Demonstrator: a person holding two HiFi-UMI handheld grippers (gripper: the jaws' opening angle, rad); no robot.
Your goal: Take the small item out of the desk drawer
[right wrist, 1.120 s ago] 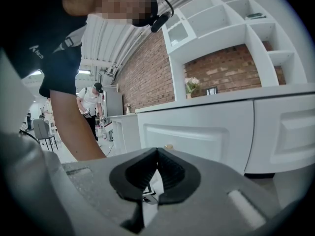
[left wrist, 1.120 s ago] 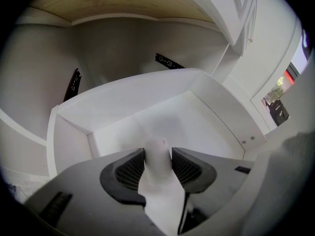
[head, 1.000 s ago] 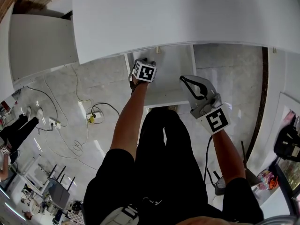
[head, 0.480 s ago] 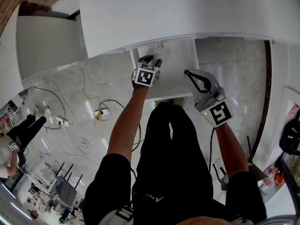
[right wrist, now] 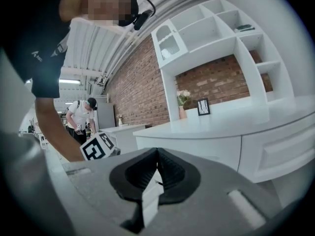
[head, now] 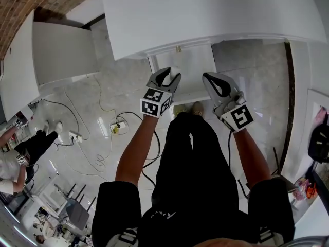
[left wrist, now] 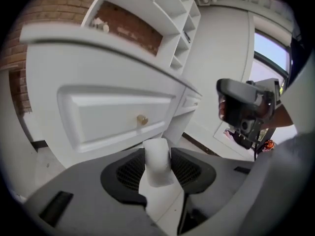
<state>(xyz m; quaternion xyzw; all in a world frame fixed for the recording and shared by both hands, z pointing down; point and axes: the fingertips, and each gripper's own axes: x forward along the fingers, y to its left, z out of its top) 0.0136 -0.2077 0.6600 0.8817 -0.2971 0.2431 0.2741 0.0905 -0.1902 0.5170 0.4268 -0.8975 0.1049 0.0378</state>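
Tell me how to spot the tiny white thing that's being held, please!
Find the big white desk, then the drawer front with the small gold knob. Just in front of it, the left hand-held gripper pinches a little white block between its black ribbed pads. It is the only small loose thing there, bright white against the dark pads.

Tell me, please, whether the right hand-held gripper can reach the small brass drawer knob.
Probably yes: nothing stands between the shut, empty right hand-held gripper and the small brass drawer knob.
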